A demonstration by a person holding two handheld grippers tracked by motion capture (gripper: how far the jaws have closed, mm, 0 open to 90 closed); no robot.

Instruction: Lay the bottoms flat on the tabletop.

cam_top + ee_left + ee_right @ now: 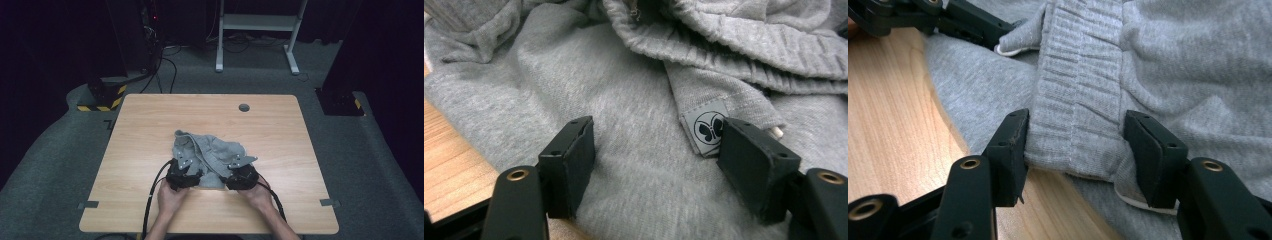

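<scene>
- the grey garment [212, 155] lies crumpled mid-table [150, 125], its near edge at my hands; both my tools sit on that edge.
- my left tool [654, 150] stands apart over flat fabric by the butterfly label [707, 128], pinching nothing. closing here could slide off the smooth cloth or catch one layer only.
- my right tool [1075, 145] brackets the ribbed waistband [1078, 100]; the left jaw touches it, the right seems just clear, so i count it as not yet clamped. a shallow bite could slip when i lift.
- uneven holds would leave the garment twisted.
</scene>
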